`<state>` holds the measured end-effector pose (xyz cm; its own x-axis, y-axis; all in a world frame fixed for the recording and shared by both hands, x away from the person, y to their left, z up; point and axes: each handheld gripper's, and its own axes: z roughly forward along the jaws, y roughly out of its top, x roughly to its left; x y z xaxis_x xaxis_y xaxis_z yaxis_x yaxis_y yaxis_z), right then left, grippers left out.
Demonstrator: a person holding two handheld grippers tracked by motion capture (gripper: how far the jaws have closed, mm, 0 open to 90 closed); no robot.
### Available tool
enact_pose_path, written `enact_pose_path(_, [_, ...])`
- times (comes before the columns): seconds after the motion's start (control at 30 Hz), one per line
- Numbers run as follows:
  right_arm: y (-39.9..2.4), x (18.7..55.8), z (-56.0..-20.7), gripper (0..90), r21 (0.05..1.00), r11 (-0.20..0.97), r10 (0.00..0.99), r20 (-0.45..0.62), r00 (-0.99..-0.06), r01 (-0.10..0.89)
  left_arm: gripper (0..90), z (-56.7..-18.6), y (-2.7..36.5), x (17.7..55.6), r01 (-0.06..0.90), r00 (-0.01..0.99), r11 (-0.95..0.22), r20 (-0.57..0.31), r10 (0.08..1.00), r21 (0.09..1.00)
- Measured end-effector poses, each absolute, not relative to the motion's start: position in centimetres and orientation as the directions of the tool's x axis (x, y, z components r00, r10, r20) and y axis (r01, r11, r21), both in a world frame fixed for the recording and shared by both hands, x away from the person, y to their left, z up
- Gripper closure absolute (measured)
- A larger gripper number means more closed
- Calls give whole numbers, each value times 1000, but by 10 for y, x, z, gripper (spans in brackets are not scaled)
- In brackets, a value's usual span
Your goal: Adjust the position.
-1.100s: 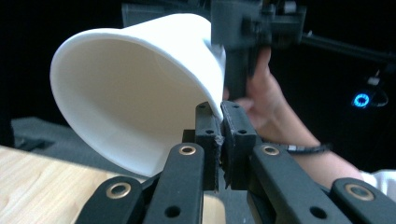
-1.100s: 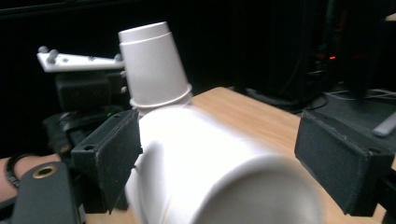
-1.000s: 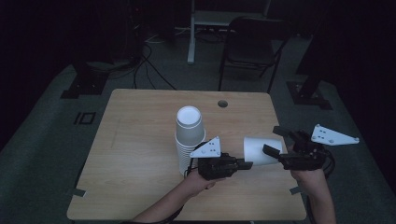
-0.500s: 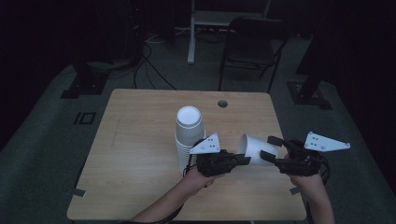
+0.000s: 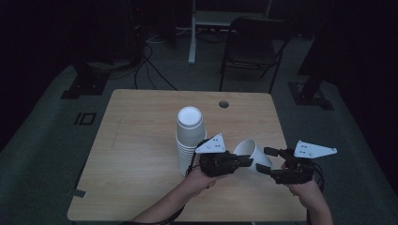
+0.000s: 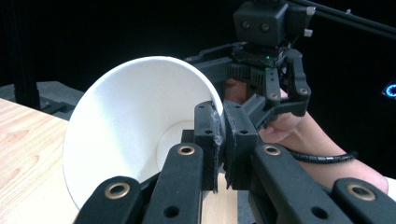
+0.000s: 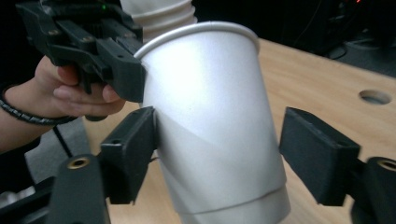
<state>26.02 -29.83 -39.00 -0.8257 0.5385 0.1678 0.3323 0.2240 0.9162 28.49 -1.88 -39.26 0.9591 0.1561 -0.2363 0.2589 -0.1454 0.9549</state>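
The left gripper (image 5: pixel 246 161) now pinches the white paper cup's (image 5: pixel 253 153) rim (clearest up close); the right gripper (image 5: pixel 264 160) has released it, jaws spread.

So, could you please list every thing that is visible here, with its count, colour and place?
Loose paper cup: one, white, tilted in the air between the two grippers, near the table's right front.
Cup stack: one stack, white, upside down, standing mid-table beside the left gripper.
Table: one, light wood, with a round hole near its far edge.
Chair: one, dark, on the floor behind the table.
Cables: several, dark, on the floor at the far left.
Left gripper: one, black, shut on the loose cup's rim.
Right gripper: one, black, open around the cup's body; one jaw is touching it.
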Motion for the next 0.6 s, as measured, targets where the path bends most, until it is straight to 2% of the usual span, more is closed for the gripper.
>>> enact_pose_path(0.13, [-292, 262, -397, 198, 904, 246, 534, 175, -827, 350, 858, -392, -20, 286, 274, 955, -146, -250, 161, 951])
enact_pose_path(0.37, [-285, 263, -406, 198, 903, 242, 520, 189, -833, 356, 853, -391, -20, 288, 277, 954, -149, -253, 164, 949])
enact_pose_path(0.6, [-269, 266, -419, 176, 878, 293, 498, 197, -844, 378, 842, -390, -28, 284, 268, 958, -164, -245, 149, 949])
